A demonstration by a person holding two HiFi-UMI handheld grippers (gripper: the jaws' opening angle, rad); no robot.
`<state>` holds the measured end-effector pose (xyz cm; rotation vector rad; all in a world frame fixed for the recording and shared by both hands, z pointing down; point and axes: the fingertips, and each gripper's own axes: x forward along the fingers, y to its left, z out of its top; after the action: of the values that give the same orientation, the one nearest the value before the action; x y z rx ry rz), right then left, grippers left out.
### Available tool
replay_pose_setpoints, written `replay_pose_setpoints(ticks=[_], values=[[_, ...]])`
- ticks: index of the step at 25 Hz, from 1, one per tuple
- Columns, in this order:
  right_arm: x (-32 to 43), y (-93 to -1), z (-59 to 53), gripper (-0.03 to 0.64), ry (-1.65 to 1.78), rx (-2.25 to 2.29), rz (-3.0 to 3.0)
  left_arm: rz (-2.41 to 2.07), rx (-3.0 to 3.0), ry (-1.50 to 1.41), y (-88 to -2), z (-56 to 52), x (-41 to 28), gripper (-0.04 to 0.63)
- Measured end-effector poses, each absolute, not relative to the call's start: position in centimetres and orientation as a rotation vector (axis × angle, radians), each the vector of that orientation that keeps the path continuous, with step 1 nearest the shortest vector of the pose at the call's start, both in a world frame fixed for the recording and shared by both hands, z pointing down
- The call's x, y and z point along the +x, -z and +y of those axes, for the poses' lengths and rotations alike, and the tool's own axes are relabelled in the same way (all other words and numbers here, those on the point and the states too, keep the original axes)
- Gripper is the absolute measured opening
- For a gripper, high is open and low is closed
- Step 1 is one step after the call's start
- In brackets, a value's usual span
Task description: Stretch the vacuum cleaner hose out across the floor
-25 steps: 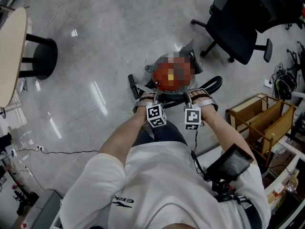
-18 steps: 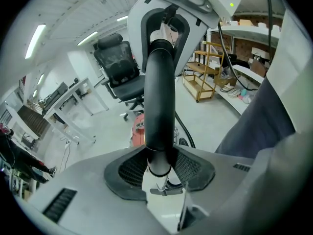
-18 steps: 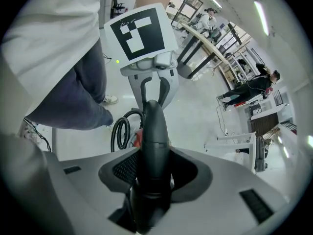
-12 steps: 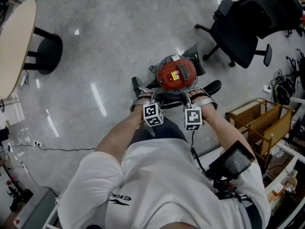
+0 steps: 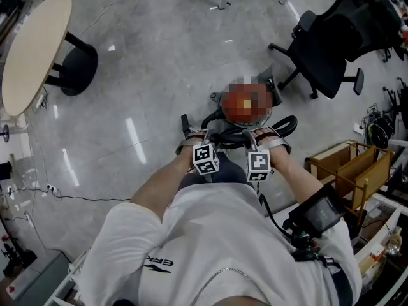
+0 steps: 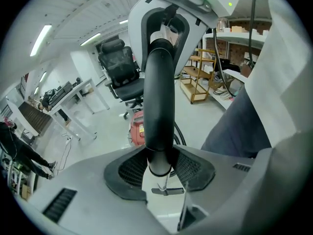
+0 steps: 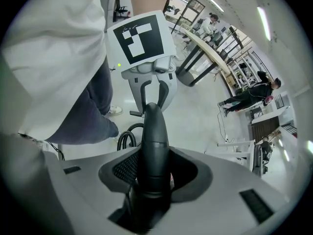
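Observation:
The red vacuum cleaner (image 5: 246,104) stands on the floor just beyond my hands, partly under a blur patch. Its black hose (image 5: 283,122) loops beside it on the right. Between my hands, both grippers are closed on a black rigid section of that hose. The left gripper (image 5: 197,142) clamps the tube (image 6: 159,97), which runs up through its jaws toward the other gripper. In the right gripper view the same tube (image 7: 154,146) fills the jaws of the right gripper (image 5: 262,142), with the left gripper's marker cube (image 7: 142,38) behind it. The red vacuum body (image 6: 137,129) shows behind the tube.
A black office chair (image 5: 325,40) stands at the back right. An oval table (image 5: 32,53) with a black base (image 5: 80,69) is at the left. A wooden cart (image 5: 350,167) is close on the right. A thin cable (image 5: 76,199) lies on the floor. A person (image 7: 244,99) stands far off.
The head view has tilted, so the table, chair and vacuum sit lower in the picture. Both grippers keep the same hold on the hose tube.

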<state>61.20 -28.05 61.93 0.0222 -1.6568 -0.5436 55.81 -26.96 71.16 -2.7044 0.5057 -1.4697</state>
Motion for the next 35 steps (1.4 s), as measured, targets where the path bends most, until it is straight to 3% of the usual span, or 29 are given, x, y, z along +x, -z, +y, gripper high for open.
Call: replay_pose_setpoints(ticks=[15,35], values=[[50.9,-60.5,-16.0,0.166,0.545,0.054,-1.704,0.558,-2.659,1.514,-69.6,-15.3,45.2,0.144],[42.5,-62.6,-0.8,0.167,0.566,-0.145,-1.868,0.888,-2.647,1.776,-71.7,0.9,36.4,0.144]])
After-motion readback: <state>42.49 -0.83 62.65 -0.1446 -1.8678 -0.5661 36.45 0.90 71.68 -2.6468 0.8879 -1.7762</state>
